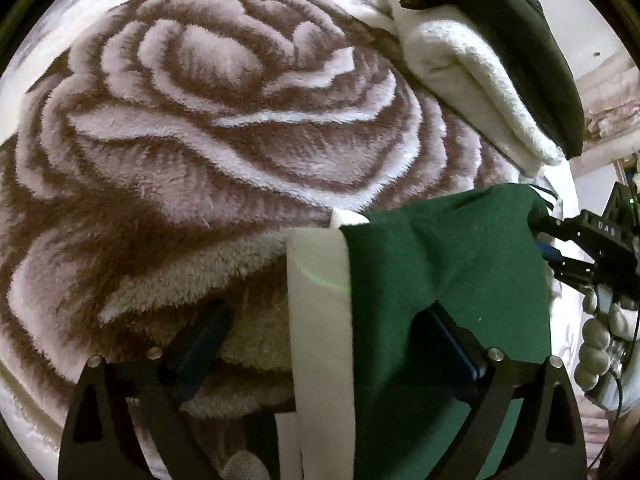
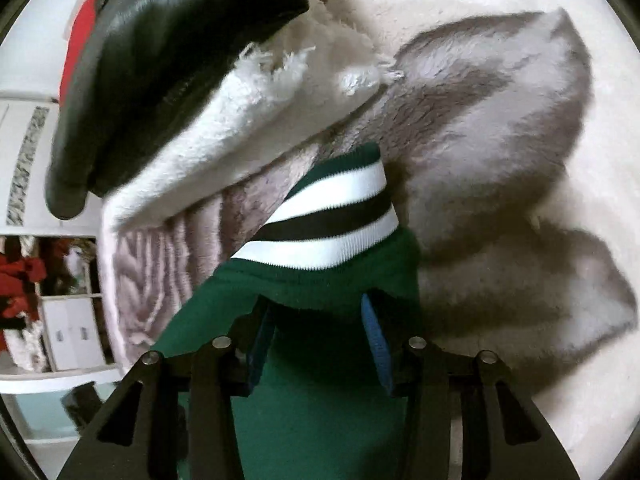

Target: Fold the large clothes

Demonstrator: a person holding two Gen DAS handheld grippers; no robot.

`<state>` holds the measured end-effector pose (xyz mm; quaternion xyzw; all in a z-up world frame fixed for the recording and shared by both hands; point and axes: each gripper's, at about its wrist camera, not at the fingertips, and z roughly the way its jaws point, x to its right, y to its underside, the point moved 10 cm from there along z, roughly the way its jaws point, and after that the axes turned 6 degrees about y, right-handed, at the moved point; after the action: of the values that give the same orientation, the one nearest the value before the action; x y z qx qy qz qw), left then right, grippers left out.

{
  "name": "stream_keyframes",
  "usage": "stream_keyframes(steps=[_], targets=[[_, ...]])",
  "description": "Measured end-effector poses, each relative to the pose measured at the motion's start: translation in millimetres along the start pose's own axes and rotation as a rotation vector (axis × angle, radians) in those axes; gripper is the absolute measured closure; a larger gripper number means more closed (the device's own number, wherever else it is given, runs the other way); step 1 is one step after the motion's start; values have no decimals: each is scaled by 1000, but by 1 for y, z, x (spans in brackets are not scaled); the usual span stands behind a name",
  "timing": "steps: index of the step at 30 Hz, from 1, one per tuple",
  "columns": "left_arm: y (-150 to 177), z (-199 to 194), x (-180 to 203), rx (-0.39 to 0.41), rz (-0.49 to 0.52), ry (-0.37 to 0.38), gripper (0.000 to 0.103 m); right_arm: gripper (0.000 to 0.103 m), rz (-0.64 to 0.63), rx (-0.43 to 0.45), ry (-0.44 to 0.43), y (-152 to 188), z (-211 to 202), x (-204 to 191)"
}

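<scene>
A dark green garment (image 1: 444,248) with a white band (image 1: 316,300) hangs over my left gripper (image 1: 324,344); its jaws stand wide apart, the cloth draped over the right finger (image 1: 452,340). My right gripper (image 1: 560,248) shows at the right edge of the left wrist view, gripping the green cloth's far corner. In the right wrist view the green garment (image 2: 312,380) with its white and black striped cuff (image 2: 332,216) lies between the fingers of my right gripper (image 2: 320,340), lifted above the blanket.
A plush brown and pink rose-pattern blanket (image 1: 192,152) covers the bed (image 2: 500,128). A folded white fleece (image 1: 472,76) with a black leather jacket (image 1: 532,40) on it lies at the far right; both show in the right wrist view (image 2: 168,52). Shelving (image 2: 68,328) stands beyond.
</scene>
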<state>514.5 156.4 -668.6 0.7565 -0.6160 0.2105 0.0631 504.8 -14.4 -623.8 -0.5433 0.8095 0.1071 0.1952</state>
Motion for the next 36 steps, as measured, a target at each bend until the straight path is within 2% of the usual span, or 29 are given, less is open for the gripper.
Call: stream_keyframes(steps=[3,4,5,9,10,12,14,15,16,17,18,19,21,22,23,25,27,29,31,32,33,36], targets=[[-5,-6,3,13,2,-3,4,55,-17,-9,0,-1,-4,-6],[-1,-20,6,24,6,-1,4,55,-22,-21,-7,0,-8,9],[1,-31,10,36,11,-2,4,55,-20,-41,-18,0,-14,5],[24,-88,19,100,29,8,4,54,-11,-90,-131,43,-62,20],[37,-98,20,102,21,6,5,49,-16,-96,-157,56,-76,26],[66,-104,11,70,-2,-5,5,46,-40,-100,-191,88,-108,27],[94,-91,-4,8,-51,-2,5,46,-70,-101,-175,129,-135,37],[107,-80,-9,-30,-84,15,7,46,-79,-104,-169,147,-144,46],[118,-67,-10,-60,-117,69,7,46,-83,-114,-162,170,-151,55],[123,-61,-7,-54,-141,132,12,46,-83,-130,-152,188,-155,65],[122,-60,-3,-16,-151,179,39,46,-74,-154,-137,213,-158,78],[121,-63,6,10,-150,249,48,46,-61,-170,-131,233,-160,88],[113,-80,14,70,-164,330,82,46,-5,-213,-135,274,-157,116],[109,-91,15,102,-206,421,83,46,26,-237,-149,293,-155,125],[109,-95,8,109,-238,435,83,46,68,-261,-162,313,-152,137],[113,-90,-10,94,-192,311,83,46,129,-289,-165,340,-138,153],[121,-91,-13,60,-230,354,82,46,162,-306,-164,360,-130,159],[128,-102,-5,51,-205,367,80,46,150,-310,-139,376,-129,161],[146,-120,4,9,-166,357,67,46,138,-315,-157,389,-133,156],[159,-128,8,0,-154,353,50,46,135,-322,-168,395,-136,153],[177,-139,12,-2,-137,344,40,46,133,-329,-171,403,-135,153],[231,-154,14,-41,-111,299,40,45,112,-375,-156,437,-137,155]])
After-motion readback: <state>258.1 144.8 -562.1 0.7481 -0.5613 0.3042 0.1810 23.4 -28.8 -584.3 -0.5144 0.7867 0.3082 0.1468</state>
